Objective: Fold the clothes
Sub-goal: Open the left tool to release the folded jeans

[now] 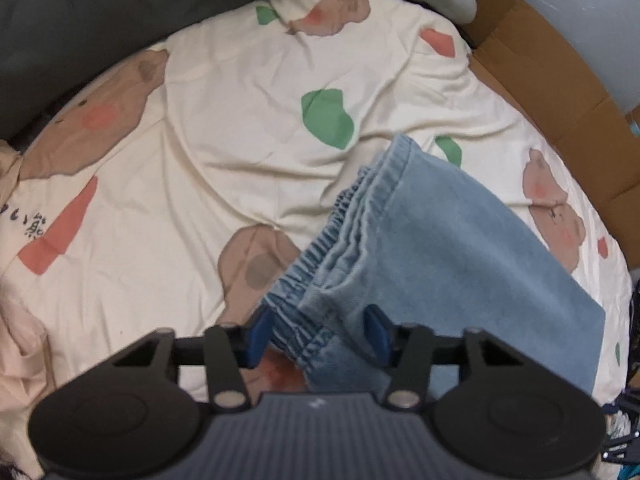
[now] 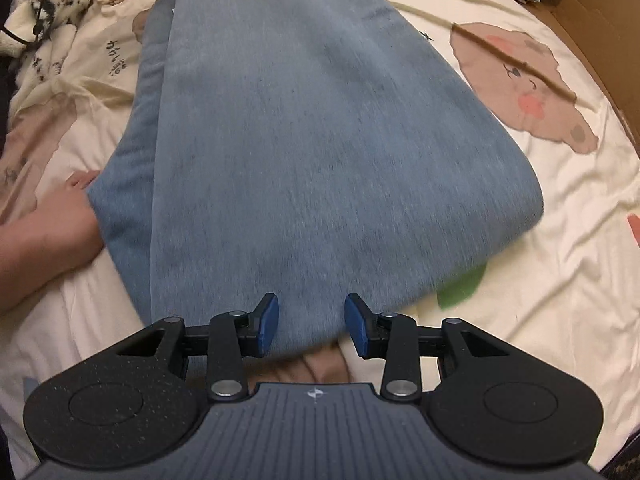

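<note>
- The light blue denim trousers lie folded on the bed, their gathered elastic waistband doubled over in layers.
- In the right wrist view the denim spreads broad and smooth, one edge layered along the left.

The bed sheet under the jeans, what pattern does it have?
Cream bed sheet with brown bears, green leaves and orange carrots; the left wrist view shows it best.

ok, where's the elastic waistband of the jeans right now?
Left wrist view: waistband runs diagonally at lower centre, lying between the left gripper pads, on the bear-print sheet.
</note>
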`<state>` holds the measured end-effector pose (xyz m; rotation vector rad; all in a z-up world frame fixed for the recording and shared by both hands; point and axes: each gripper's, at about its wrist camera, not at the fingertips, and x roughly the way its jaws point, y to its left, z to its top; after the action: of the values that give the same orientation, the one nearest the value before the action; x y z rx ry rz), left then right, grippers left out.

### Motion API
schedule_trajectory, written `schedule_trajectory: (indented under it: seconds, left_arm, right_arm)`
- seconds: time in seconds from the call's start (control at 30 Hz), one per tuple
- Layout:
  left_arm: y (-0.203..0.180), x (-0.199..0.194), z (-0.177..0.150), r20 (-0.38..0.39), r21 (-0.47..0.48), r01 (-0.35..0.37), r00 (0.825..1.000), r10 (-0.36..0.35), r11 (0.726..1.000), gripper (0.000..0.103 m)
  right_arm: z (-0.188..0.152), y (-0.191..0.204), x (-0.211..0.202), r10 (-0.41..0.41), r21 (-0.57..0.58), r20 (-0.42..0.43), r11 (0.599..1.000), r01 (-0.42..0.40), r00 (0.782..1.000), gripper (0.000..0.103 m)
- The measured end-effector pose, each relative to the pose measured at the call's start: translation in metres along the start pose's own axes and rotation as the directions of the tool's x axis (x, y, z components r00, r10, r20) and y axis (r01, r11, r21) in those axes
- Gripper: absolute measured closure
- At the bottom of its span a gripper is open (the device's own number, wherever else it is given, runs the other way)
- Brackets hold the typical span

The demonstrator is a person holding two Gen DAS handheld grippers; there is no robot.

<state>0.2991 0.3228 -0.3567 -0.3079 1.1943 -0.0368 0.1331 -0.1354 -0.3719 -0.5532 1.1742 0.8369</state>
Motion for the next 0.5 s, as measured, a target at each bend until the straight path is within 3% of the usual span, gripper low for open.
schedule_trajectory:
  seconds: [0.1, 0.3, 0.5]
  left_arm:
    - [-0.010, -0.008, 0.004, 0.006, 0.026, -0.028, 1.000, 0.028, 0.999, 0.068]
    - [-0.021, -0.037, 0.018, 0.065, 0.030, -0.101, 0.993, 0.099, 0.994, 0.075]
    - [-0.044, -0.053, 0.020, 0.112, 0.038, -0.092, 0.990, 0.087, 0.995, 0.080]
  right_arm:
    - [-0.008, -0.004, -0.008, 0.005, 0.055, 0.018, 0.998, -0.006, 1.000, 0.059]
    - [-0.019, -0.012, -0.020, -0.037, 0.173, 0.144, 0.985, 0.012, 0.989, 0.059]
    - [-0.018, -0.024, -0.013, -0.135, 0.273, 0.300, 0.961, 0.051, 0.944, 0.060]
